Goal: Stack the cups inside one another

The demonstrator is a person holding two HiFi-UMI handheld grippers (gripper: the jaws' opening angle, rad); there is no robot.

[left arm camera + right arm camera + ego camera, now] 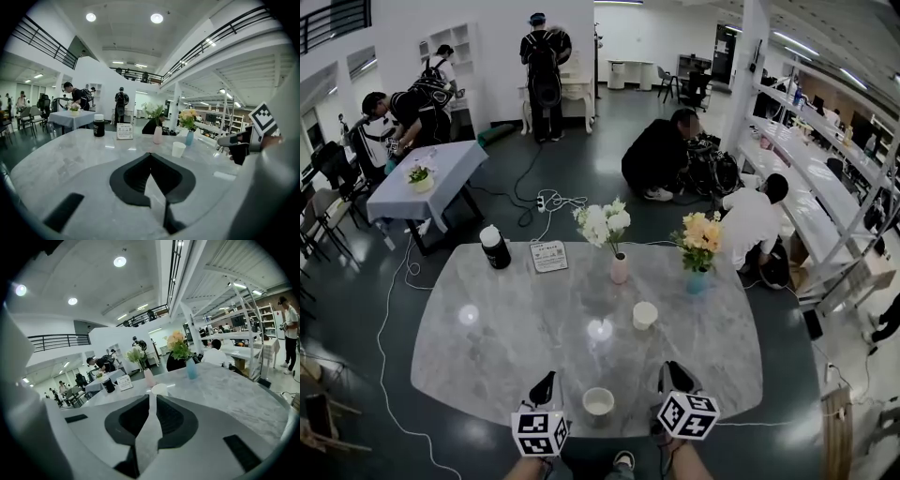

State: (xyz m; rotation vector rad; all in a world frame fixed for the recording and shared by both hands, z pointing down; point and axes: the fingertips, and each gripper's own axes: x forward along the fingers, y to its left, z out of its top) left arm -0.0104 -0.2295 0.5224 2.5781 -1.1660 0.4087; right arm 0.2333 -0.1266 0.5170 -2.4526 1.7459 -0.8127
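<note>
Head view, clock read from the desk's middle, 12 away from the person.

- Desk (487,356): grey marble top with rounded corners.
- Near cup (598,401): white, upright, mouth up, at 6 o'clock close to the near edge. It sits between the two tools and touches neither.
- Far cup (644,315): white, upright, at about 3 o'clock just off the middle and well apart from the near cup. The cups are not nested.
- Left hand-held gripper (546,380): at 7 o'clock over the near edge. In its own view the jaws (150,154) meet tip to tip with nothing between them. The far cup (178,149) lies ahead, toward 1 o'clock of the tips.
- Right hand-held gripper (675,373): at 5 o'clock. In its own view the jaws (152,393) are closed and empty, and a white cup (159,389) shows just past the tips. Which cup it is, I cannot tell.
- Pink vase (619,268) with white flowers at 12 o'clock.
- Blue vase (697,279) with yellow flowers at 2 o'clock.
- Black jar (495,248) with a white lid at 10 o'clock, with a sign card (548,256) beside it.
</note>
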